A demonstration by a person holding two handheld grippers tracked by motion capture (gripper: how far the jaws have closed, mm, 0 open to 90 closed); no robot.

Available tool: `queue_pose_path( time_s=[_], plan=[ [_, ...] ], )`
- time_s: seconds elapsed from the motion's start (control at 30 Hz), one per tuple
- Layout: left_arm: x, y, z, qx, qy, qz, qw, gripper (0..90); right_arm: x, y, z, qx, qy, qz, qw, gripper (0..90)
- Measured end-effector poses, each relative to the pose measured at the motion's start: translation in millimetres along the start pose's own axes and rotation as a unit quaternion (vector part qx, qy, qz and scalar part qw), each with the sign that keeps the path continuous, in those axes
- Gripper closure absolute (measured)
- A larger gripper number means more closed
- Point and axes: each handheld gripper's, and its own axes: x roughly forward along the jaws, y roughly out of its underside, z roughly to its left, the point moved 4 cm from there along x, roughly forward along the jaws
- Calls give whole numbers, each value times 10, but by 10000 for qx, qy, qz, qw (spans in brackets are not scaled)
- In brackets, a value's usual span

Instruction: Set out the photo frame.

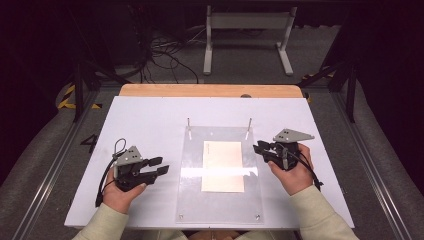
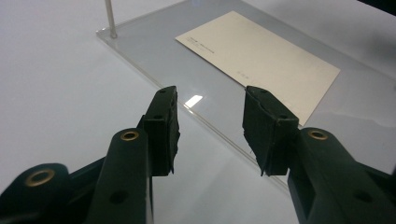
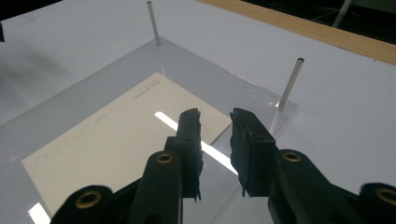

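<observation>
On the left of the white table (image 1: 145, 125), the left gripper (image 1: 159, 166) lies low in the person's left hand (image 1: 120, 192), pointing toward the middle. Its jaws stand partly apart with nothing between them; in the left gripper view the gap frames bare table and the near edge of the clear acrylic plate (image 2: 154, 60). It sits just short of that edge, probably waiting to steady or lift the plate's side.

Ahead of the left gripper, and between the two tools, the acrylic plate lies flat on the table. On it rests the cream card (image 1: 223, 166), a printed sheet lying square with the plate, a little toward the far half. From the left gripper the card (image 2: 261, 60) is beyond the plate's edge and untouched. Two thin metal pins (image 1: 189, 124) stand upright at the plate's far corners, likely as locating posts for whatever gets stacked on it.

On the right, the right gripper (image 1: 261, 148) is held in the right hand (image 1: 295, 172) just beside the plate's right edge, aimed inward at the card. Its jaws are narrowly apart and hold nothing; in the right gripper view they hover over the card's near corner (image 3: 205, 121), with one pin (image 3: 290, 84) just beyond. That placement suggests a pinch on the card's edge is being lined up, though no contact is visible.
</observation>
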Motion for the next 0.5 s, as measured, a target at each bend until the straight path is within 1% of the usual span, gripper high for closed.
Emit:
queue_pose_path(
  time_s=[0.03, 0.13, 0.23, 0.27, 0.33, 0.37, 0.4, 0.43, 0.5],
  plan=[
    [3, 5, 0, -52, 22, -17, 10000, 554, 24, -18, -12, 12, 20, -1, 10000, 725],
    [13, 23, -2, -70, 51, 17, 10000, 539, 106, -90, -60, 23, 79, -29, 10000, 728],
    [14, 32, -14, 16, 55, 50, 10000, 536, 173, -157, -109, 49, 125, -53, 9999, 728],
    [10, 33, -15, 51, 41, 49, 10000, 535, 197, -176, -128, 70, 117, -109, 9998, 728],
    [10, 37, -28, 10, 68, 55, 10000, 533, 272, -208, -178, 209, 88, -137, 9996, 747],
    [12, 40, -32, 4, 75, 57, 10000, 532, 295, -218, -188, 240, 70, -118, 9996, 753],
    [17, 45, -37, 19, 100, 88, 9999, 531, 326, -231, -206, 241, 73, -94, 9996, 750],
    [27, 55, -51, -11, 163, 107, 9998, 524, 366, -251, -229, 230, 117, -104, 9996, 743],
    [53, 79, -65, 73, 232, 187, 9995, 513, 433, -280, -278, 282, 158, -139, 9994, 714]
  ],
)
